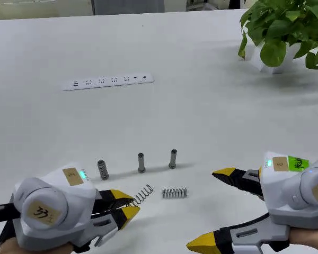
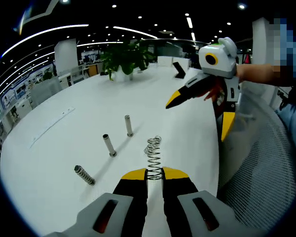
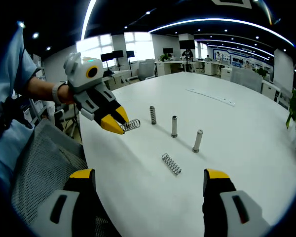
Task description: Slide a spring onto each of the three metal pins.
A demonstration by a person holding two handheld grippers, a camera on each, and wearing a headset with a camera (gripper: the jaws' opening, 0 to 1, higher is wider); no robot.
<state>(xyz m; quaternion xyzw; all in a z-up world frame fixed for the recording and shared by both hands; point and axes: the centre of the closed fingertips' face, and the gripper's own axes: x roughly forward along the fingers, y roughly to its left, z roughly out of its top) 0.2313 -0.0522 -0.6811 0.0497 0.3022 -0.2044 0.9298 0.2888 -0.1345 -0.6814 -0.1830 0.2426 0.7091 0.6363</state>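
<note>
One pin is done: the leftmost pin (image 1: 103, 169) wears a spring, while the middle pin (image 1: 141, 163) and right pin (image 1: 173, 159) stand bare. The second spring is in hand — the left gripper (image 1: 130, 203) has its fingers pinched on one end of the held spring (image 1: 142, 194). Next, I judge, its free end must line up over a bare pin's tip. The right gripper (image 1: 206, 209) gapes wide, empty; the last spring (image 1: 174, 193) lies on the surface (image 1: 201, 106) near the pins. A white pot (image 1: 270, 64) (holding a leafy plant) stands well apart.

Handwritten stickers (image 1: 42, 213) on the left gripper (image 1: 128, 203) and right gripper (image 1: 211, 208) are illegible.
</note>
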